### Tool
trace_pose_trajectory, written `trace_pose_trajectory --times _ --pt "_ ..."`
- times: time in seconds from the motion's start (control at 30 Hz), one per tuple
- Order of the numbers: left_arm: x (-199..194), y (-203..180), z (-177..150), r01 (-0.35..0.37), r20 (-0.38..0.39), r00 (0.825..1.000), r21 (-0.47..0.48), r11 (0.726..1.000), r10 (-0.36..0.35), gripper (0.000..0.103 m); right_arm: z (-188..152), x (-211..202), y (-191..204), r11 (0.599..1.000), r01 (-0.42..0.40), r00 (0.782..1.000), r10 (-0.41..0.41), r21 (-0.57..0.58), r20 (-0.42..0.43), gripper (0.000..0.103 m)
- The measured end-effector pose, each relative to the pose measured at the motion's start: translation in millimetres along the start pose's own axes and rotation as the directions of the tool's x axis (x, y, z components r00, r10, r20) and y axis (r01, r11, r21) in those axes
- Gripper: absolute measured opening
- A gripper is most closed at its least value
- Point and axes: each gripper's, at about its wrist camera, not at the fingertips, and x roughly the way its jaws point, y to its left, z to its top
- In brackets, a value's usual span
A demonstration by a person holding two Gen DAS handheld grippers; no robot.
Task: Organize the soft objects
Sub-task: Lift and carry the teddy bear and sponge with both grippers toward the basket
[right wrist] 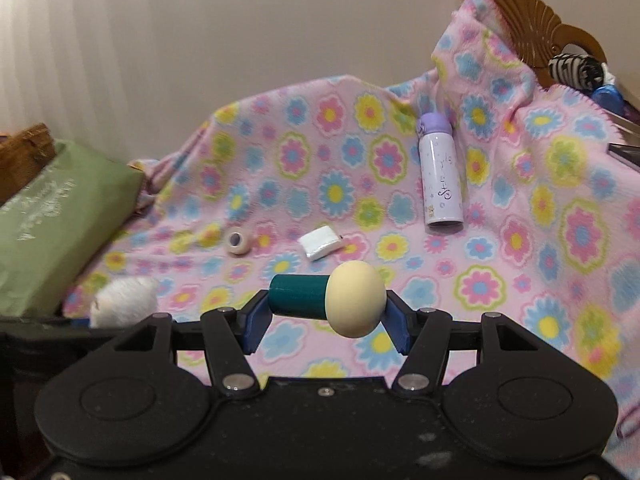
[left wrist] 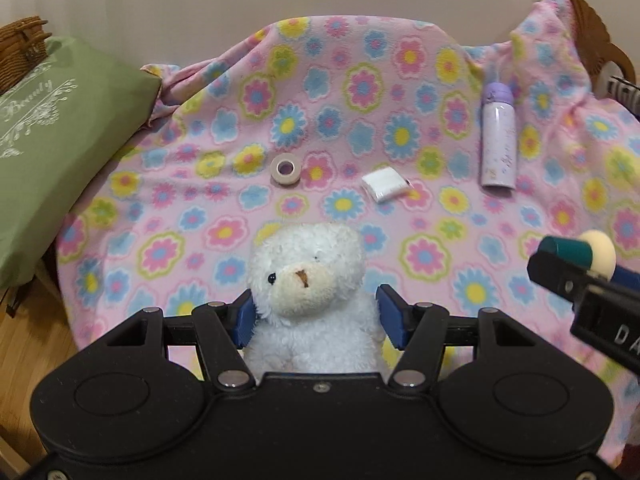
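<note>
My left gripper (left wrist: 316, 318) is shut on a white plush teddy bear (left wrist: 310, 284), its blue pads pressing the bear's sides; the bear faces the camera above the flowered pink blanket (left wrist: 400, 96). My right gripper (right wrist: 326, 316) is shut on a mushroom-shaped toy (right wrist: 332, 298) with a teal stem and a cream round cap, held sideways between the pads. In the left wrist view that toy (left wrist: 576, 254) and the right gripper show at the right edge. The bear (right wrist: 124, 300) appears blurred at the lower left of the right wrist view.
On the blanket lie a beige tape roll (left wrist: 285, 168), a white folded packet (left wrist: 386, 185) and a lilac bottle (left wrist: 498, 140). A green pillow (left wrist: 52, 152) and a wicker basket (left wrist: 22, 46) sit at the left. A carved wooden chair back (right wrist: 536, 24) rises at the right.
</note>
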Motion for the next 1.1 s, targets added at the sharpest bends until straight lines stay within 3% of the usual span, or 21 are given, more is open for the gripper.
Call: trace_pose_trajectory --times 0.33,0.5,0.8,1.1 --pt "-49.5 6.1 -44.5 0.012 0.011 1.000 -0.035 0.999 -0.012 0.058 -39.9 -72.8 5.2 0.999 -0.029 1.000 0.029 -0.035 0.003 0.059" --pt "-62.9 12.7 -60.9 0.009 0.006 1.000 -0.069 0.998 -0.009 0.058 -59.2 -96.4 5.7 0.998 -0.059 0.998 0.058 -0.037 -0.039 0.059" --pt "-62.8 14.1 -81.3 0.003 -0.023 1.000 -0.109 0.994 -0.005 0.058 -89.5 -98.8 -3.3 0.999 -0.050 0.979 0.049 0.002 -0.196 0.059" --pt "-51.8 11.1 -82.2 0.011 -0.049 0.999 -0.095 0.995 -0.016 0.058 -88.1 -91.2 -0.7 0.999 -0.030 0.976 0.026 -0.016 -0.214 0.059"
